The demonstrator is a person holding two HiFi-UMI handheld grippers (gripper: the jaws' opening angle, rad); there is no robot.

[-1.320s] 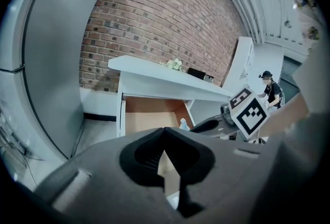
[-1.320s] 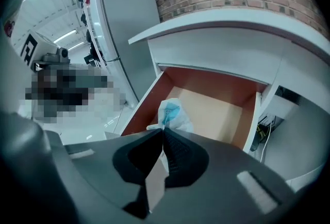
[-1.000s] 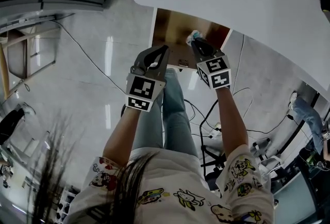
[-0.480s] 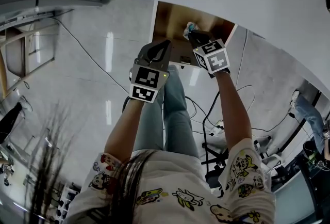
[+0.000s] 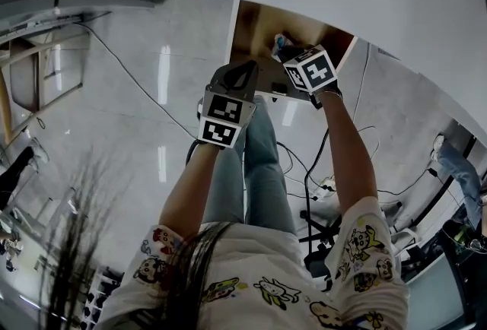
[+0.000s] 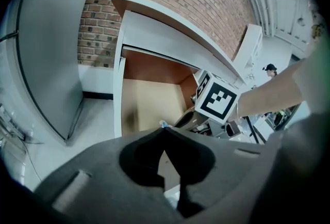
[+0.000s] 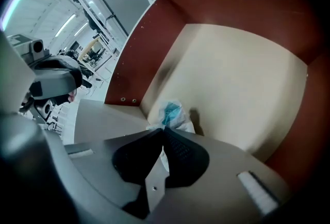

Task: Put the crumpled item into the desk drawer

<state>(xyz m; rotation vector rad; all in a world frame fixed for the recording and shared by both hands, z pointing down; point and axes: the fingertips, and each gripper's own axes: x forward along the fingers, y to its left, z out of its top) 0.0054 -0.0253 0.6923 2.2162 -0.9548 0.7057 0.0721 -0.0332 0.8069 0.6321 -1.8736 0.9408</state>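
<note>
Crumpled item (image 7: pixel 171 114) inside the open desk drawer (image 7: pixel 232 78).
Right gripper (image 7: pixel 163 130) pinches it, apparently just above the drawer floor; left gripper (image 6: pixel 164 127) jaws meet, empty.

The person wears a white short-sleeved shirt (image 5: pixel 266 287) printed with bright cartoon figures, and blue jeans (image 5: pixel 262 169); long dark hair (image 5: pixel 186 268) falls in front of the shirt. The left gripper (image 5: pixel 245 70) and right gripper (image 5: pixel 283 55) are dark grey moulded shells with curved jaws, each carrying a white cube (image 5: pixel 224 119) faced with black square markers
</note>
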